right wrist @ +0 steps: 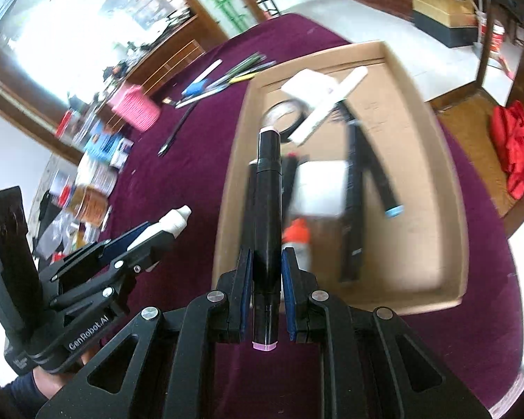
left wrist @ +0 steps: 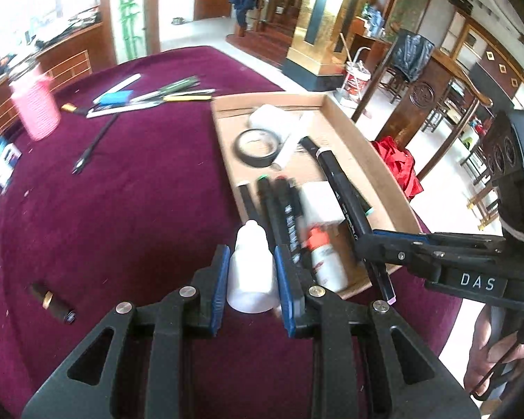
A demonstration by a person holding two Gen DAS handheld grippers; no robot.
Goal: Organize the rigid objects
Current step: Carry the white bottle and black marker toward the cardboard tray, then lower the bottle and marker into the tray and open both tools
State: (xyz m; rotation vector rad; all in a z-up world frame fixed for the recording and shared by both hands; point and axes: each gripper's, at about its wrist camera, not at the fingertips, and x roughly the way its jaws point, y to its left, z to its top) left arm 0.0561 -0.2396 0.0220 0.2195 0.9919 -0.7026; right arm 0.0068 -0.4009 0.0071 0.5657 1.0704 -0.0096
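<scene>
Left gripper: clenched on 1 white dropper bottle, carried above the maroon tablecloth, just beside the tray.
Right gripper: clenched on 1 black marker with pink end caps, held over the tray's near edge.
Cardboard tray: 1, on the tablecloth.
Tray contents: 1 tape roll, 1 orange-capped bottle, several black markers, white items; blurred, exact count unclear.
Loose on cloth: 1 pink basket, 1 pile of pens, 1 small dark tube.

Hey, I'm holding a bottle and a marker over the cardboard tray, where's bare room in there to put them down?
Free: the cardboard tray's floor along its right wall, right of the blue-tipped marker, and the near right corner. Crowded: the left half, with the black markers, orange-capped bottle, tape roll and white box.
</scene>
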